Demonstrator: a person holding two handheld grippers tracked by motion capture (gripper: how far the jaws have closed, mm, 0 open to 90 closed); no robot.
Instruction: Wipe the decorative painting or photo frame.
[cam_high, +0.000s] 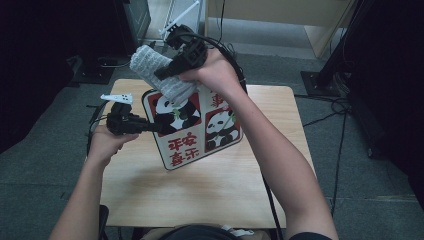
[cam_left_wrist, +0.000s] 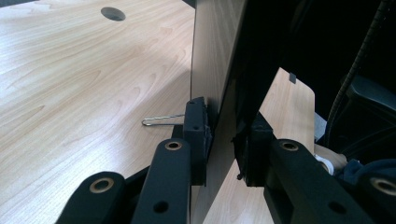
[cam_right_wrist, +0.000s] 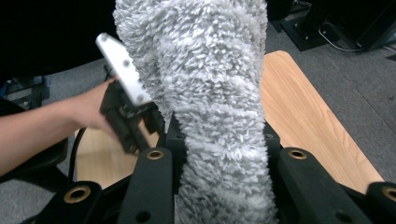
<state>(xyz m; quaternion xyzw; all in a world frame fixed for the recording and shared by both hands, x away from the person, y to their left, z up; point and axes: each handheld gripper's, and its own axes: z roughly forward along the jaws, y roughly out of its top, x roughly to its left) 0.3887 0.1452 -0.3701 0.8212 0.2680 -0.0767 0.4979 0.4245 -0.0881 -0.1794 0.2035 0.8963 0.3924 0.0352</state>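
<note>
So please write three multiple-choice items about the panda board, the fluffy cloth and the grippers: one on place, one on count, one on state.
1. Where is the fluffy grey cloth?
A) flat on the table
B) at the upper edge of the red-and-white panda board
C) on the floor

2. How many pandas show on the board?
A) two
B) four
C) none

3. How is the left gripper?
A) clamped on the board's edge
B) open, empty
C) gripping the cloth

Answers: B, the right gripper holds it there; A, two panda pictures; A, its pads press the board.

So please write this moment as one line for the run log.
left tongs: shut on panda board, held tilted over table | right tongs: shut on grey cloth, raised at board's top edge
</note>
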